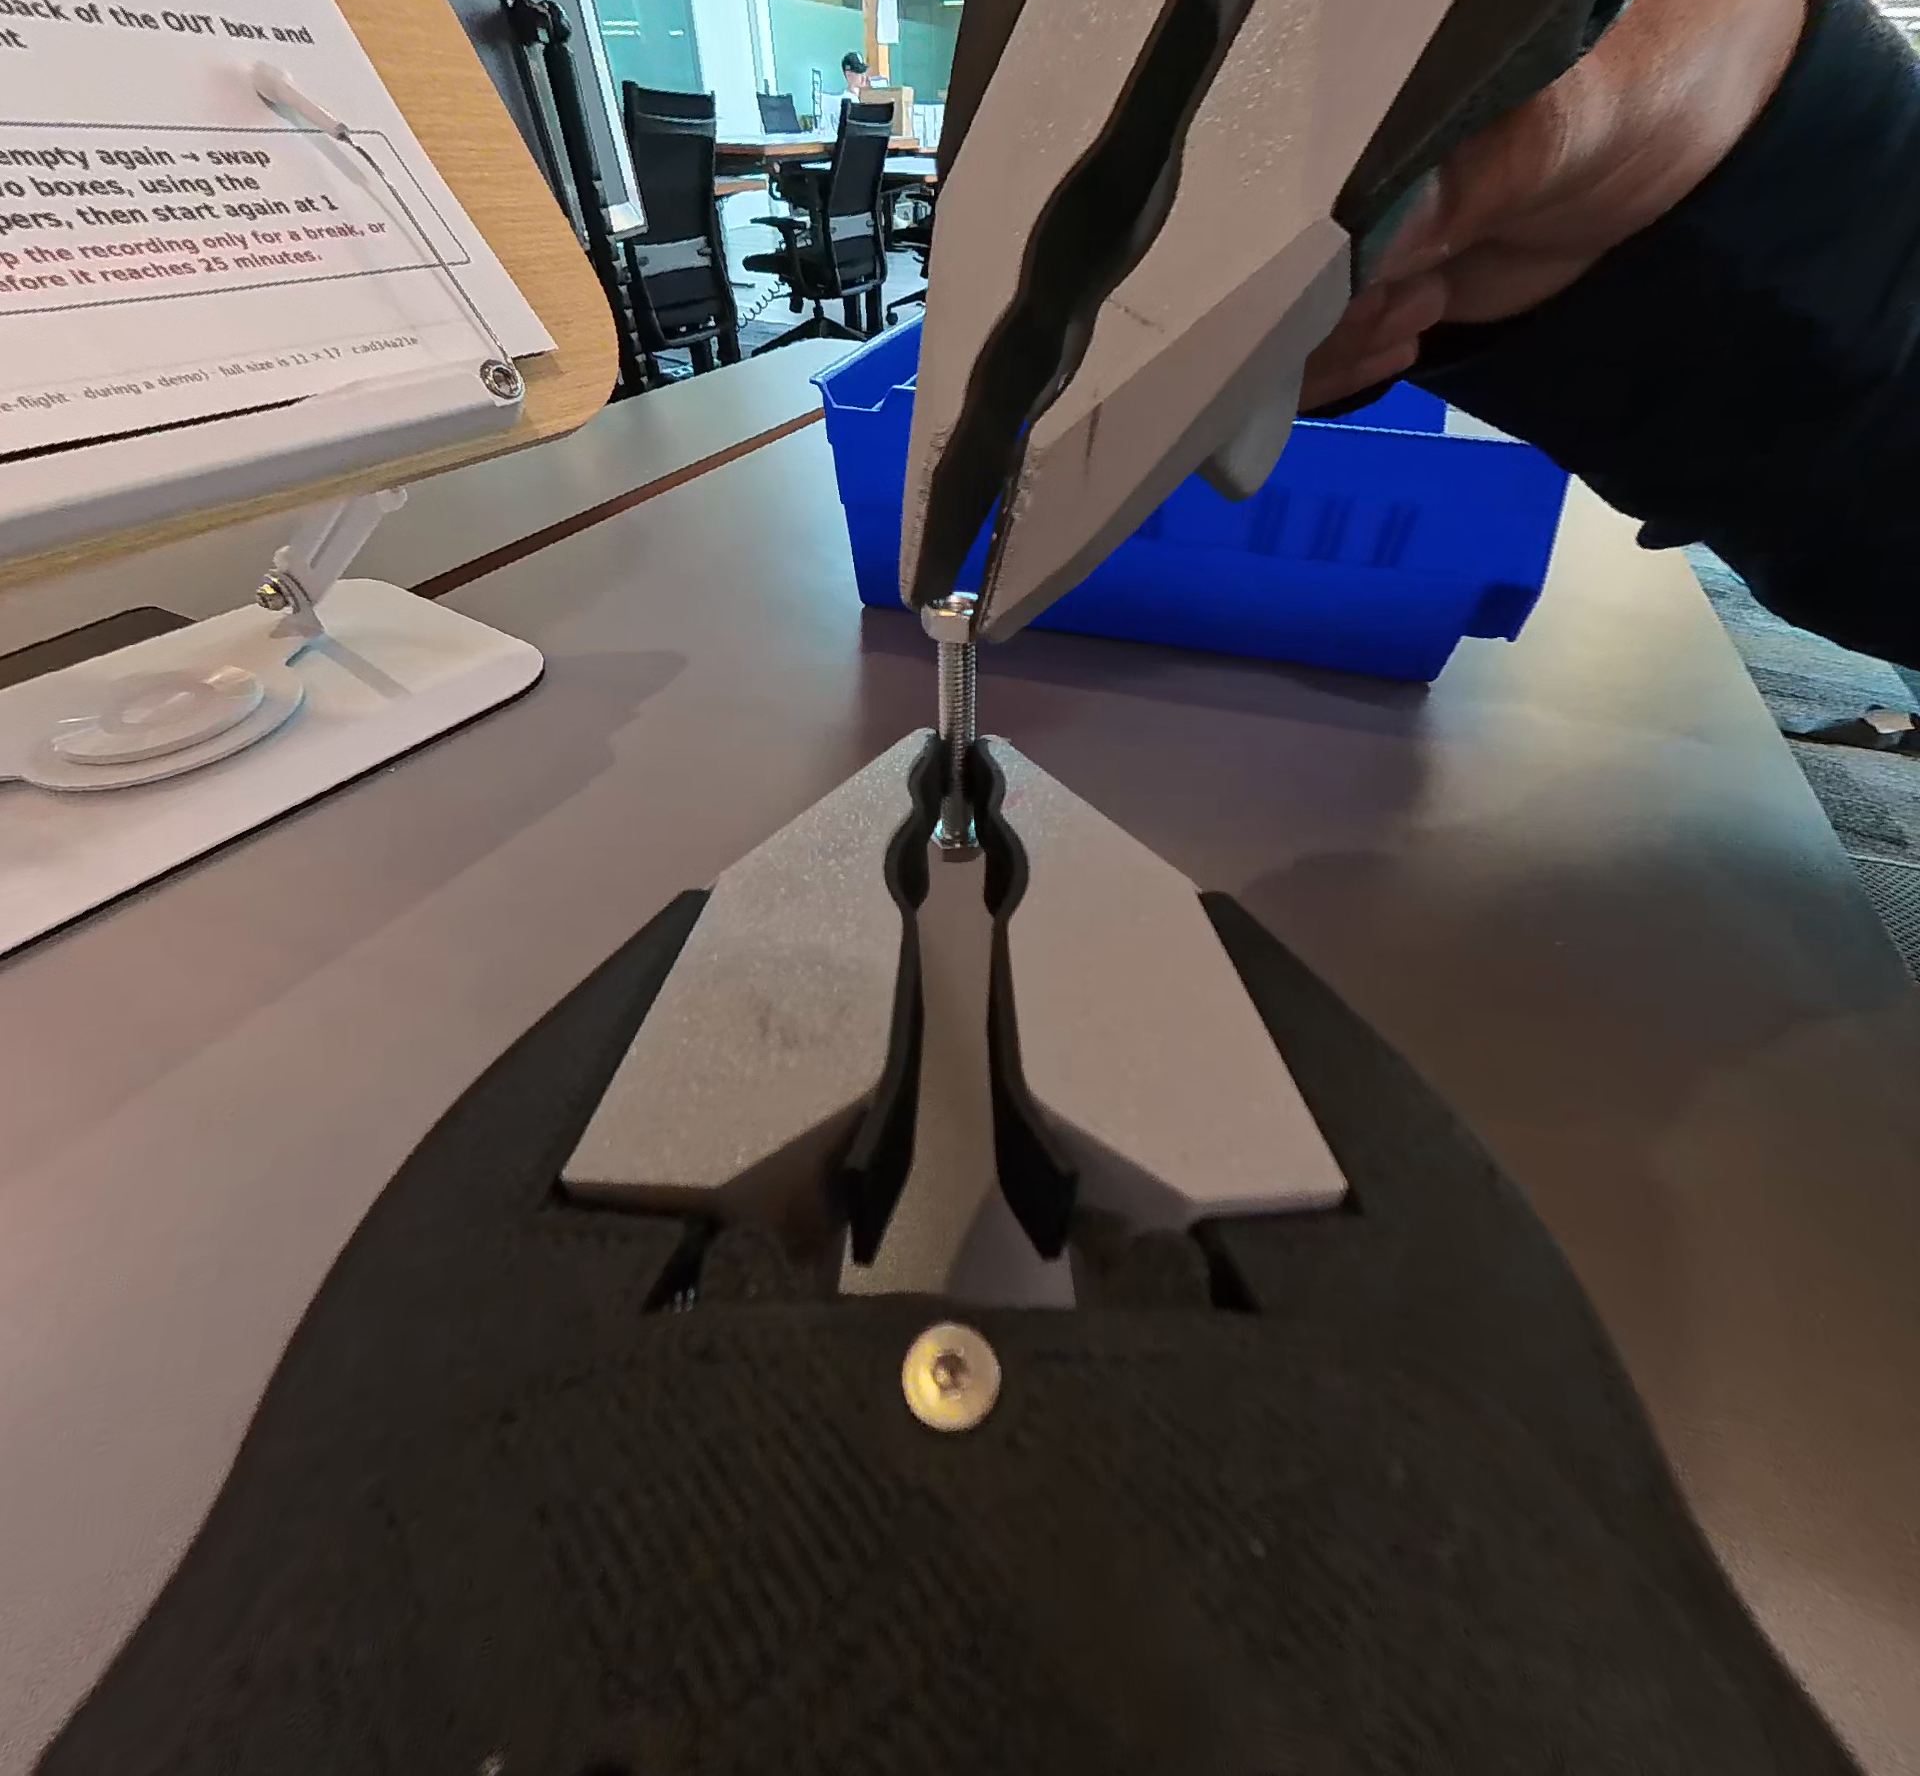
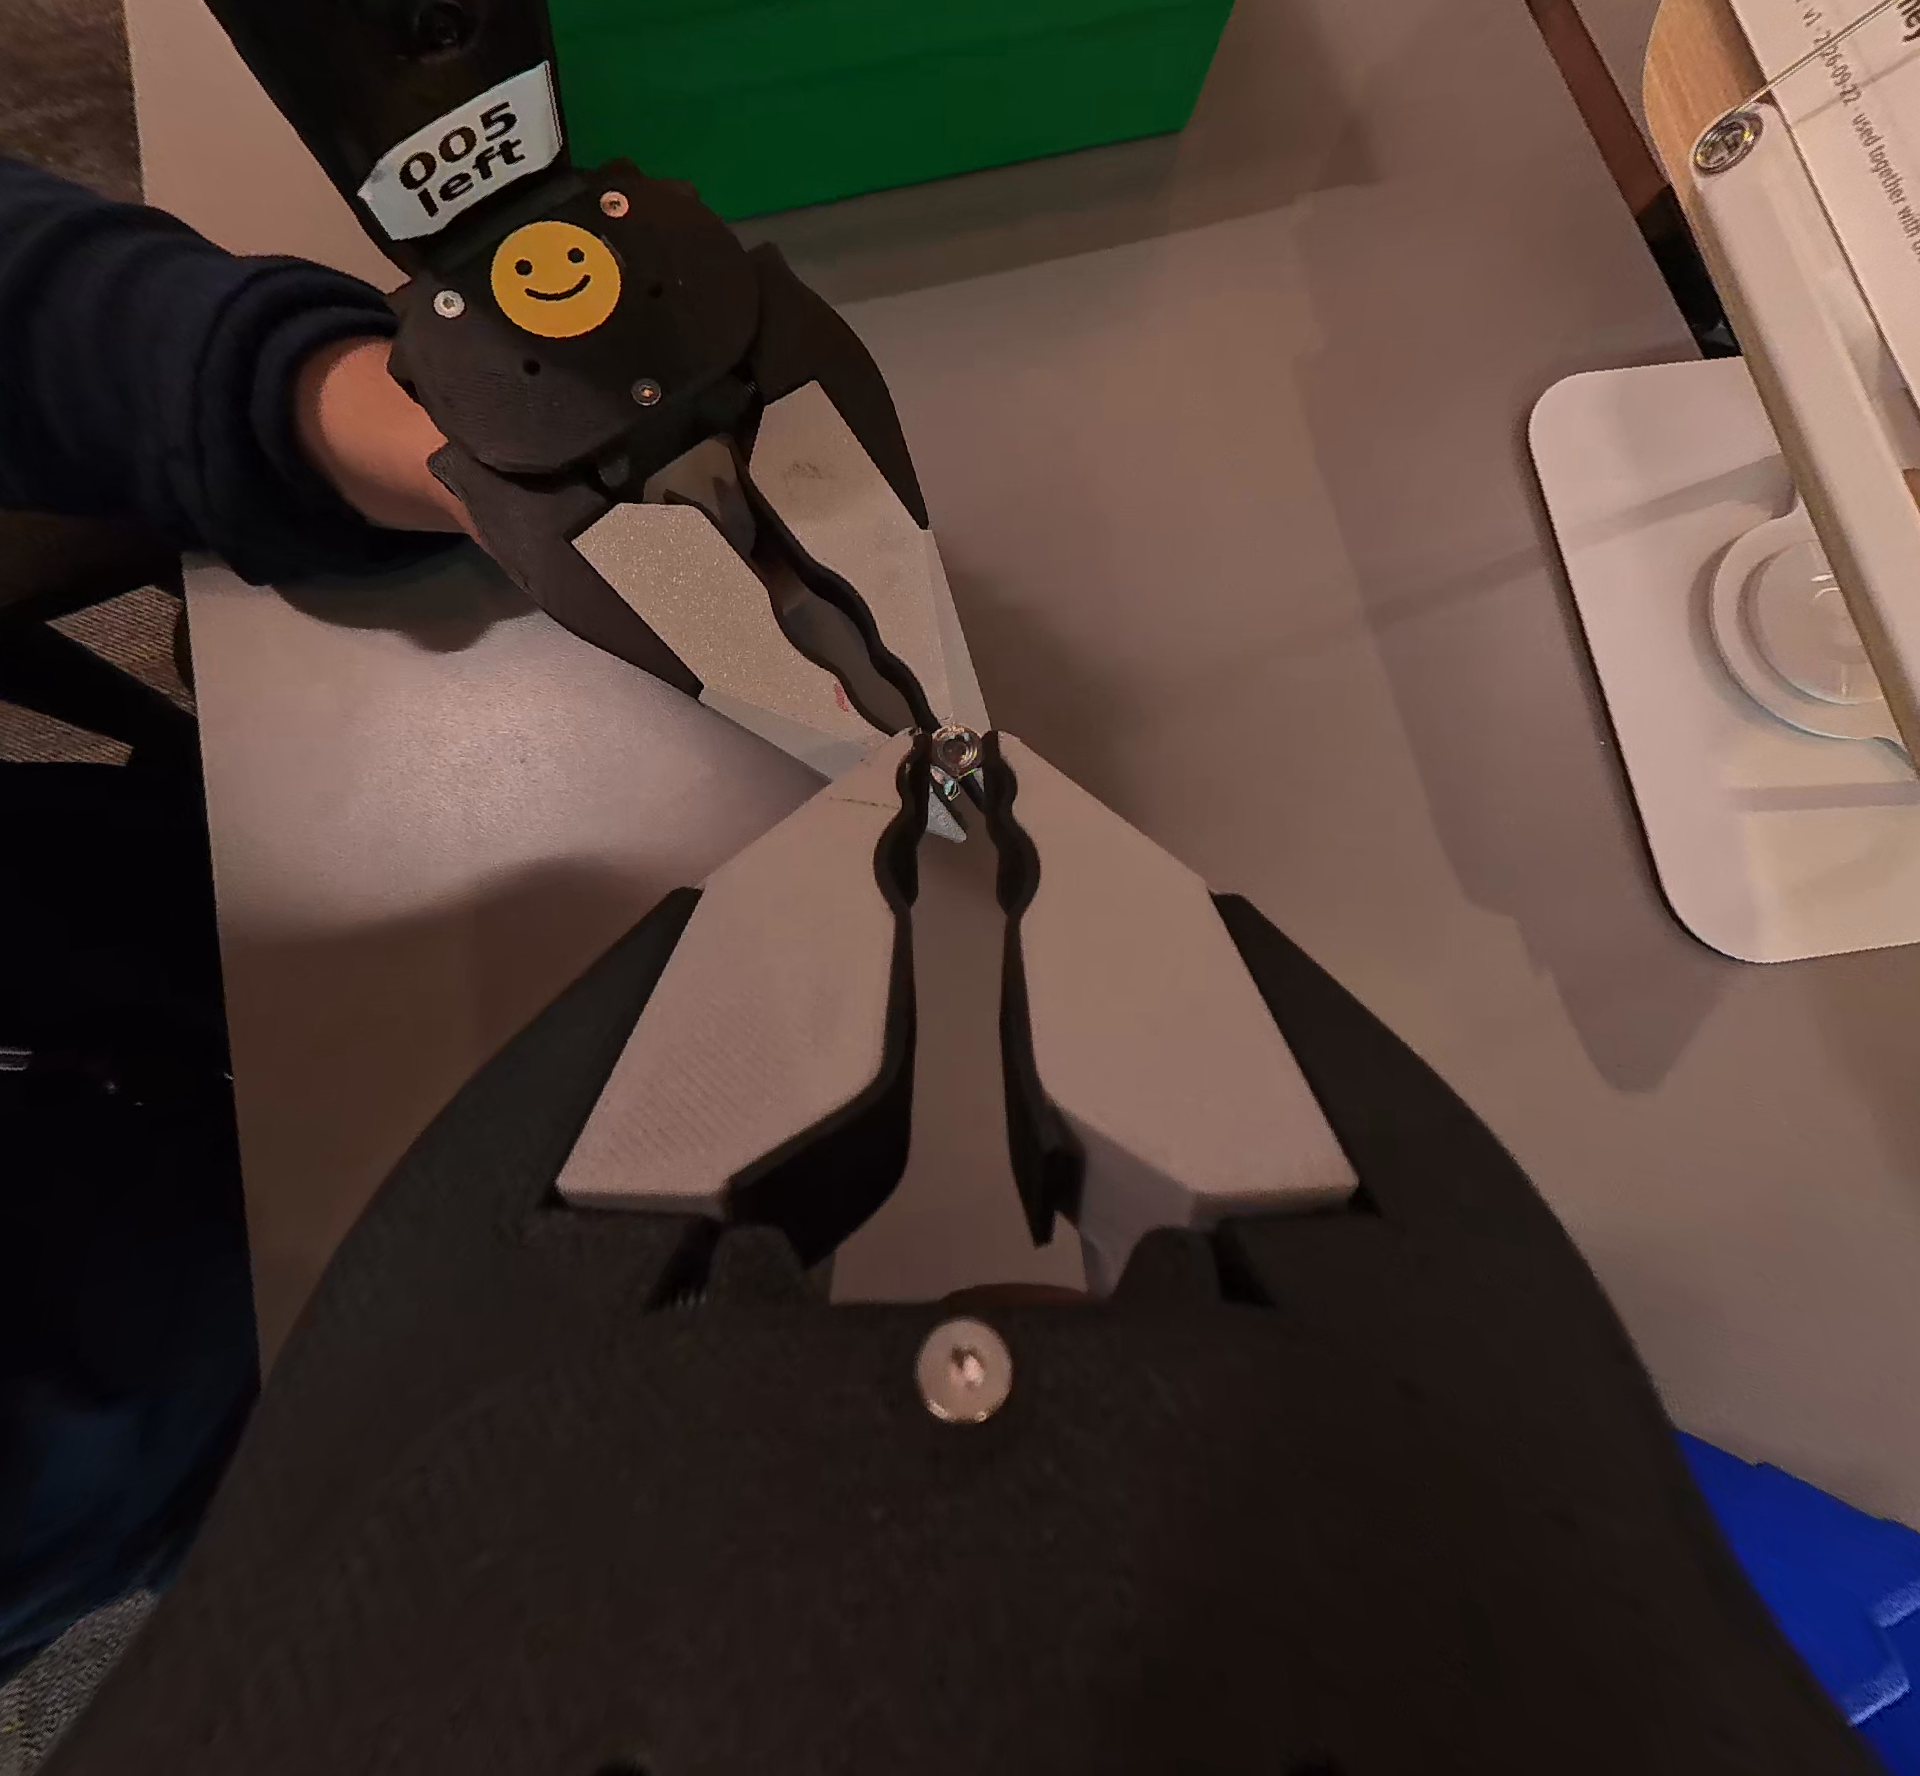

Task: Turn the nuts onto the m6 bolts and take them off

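Observation:
My left gripper [image 1: 954,752] is shut on a silver threaded bolt [image 1: 953,692] near its head and holds it upright above the grey table [image 1: 1351,843]. My right gripper [image 1: 951,599] comes down from above and is shut on a silver hex nut [image 1: 949,623] at the bolt's top end. In the right wrist view I look straight down on the nut [image 2: 956,752] between my right gripper's [image 2: 956,750] tips, with the left gripper [image 2: 914,724] reaching in from the upper left below it. The bolt's shaft is hidden there.
A blue bin [image 1: 1299,563] stands on the table behind the grippers. A green bin [image 2: 883,12] stands at the far side in the right wrist view. A white stand [image 1: 270,677] with an instruction sheet [image 1: 187,199] is at the left. A person's hands hold both grippers. The tips of both grippers are at nearly the same place.

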`<state>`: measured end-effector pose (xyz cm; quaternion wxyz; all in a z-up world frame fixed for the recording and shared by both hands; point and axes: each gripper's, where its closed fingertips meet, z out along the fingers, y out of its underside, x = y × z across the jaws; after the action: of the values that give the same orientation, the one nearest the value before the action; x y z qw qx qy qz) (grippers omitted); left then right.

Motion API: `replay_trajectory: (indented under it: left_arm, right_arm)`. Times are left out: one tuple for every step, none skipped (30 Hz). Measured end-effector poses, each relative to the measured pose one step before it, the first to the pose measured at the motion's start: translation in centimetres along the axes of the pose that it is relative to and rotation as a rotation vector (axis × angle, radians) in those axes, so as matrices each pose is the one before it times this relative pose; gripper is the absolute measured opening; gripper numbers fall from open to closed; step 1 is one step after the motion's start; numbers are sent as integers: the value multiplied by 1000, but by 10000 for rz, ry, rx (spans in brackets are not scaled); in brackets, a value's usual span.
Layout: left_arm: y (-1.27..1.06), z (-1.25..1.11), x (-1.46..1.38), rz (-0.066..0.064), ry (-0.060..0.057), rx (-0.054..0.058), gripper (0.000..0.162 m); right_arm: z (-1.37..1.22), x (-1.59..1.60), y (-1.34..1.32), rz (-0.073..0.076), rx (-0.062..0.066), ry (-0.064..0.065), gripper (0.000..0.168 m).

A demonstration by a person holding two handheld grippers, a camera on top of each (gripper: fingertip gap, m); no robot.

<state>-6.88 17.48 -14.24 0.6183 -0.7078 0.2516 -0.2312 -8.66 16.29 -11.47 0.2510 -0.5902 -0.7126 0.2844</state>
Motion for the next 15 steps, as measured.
replay_trajectory:
  left_arm:
    - [27,13,0,-6,1,-14,3]
    - [41,18,10,-2,4,-18,3]
    - [31,17,7,-2,8,-10,3]
    - [17,11,20,-3,12,-6,3]
    - [-18,-10,1,-3,-1,7,3]
    - [-33,-15,-8,-9,1,19,3]
    - [-31,-9,-6,-11,6,17,3]
    - [-24,0,4,-8,4,11,3]
    - [17,5,-3,0,2,-6,3]
    - [36,14,5,12,-2,-21,3]
    - [38,19,7,8,-3,-15,3]
    - [22,15,11,-10,6,-11,3]
    - [19,11,1,-11,5,-8,3]
    - [-1,-6,-17,6,-4,1,3]
    - [-18,-3,-12,0,-3,6,3]
  right_arm:
    - [30,-22,23,22,-15,-15,7]
    - [24,1,36,8,-26,1,7]
    - [10,-5,29,-2,-17,1,7]
    - [8,-7,5,8,3,-8,7]
    - [-7,-3,-9,21,24,-9,7]
    - [-18,-2,-24,31,42,-15,7]
    - [-20,10,-10,40,45,-22,7]
    - [-20,1,-10,38,43,-22,7]
    - [-7,4,14,27,30,-20,7]
    - [22,2,42,18,9,-15,7]
    - [13,-1,42,10,2,-8,7]
    - [6,11,21,5,2,-2,7]
    - [17,6,14,3,-4,-2,7]
    - [4,1,0,-1,-5,-1,7]
    - [-6,-2,-9,-3,2,-3,7]
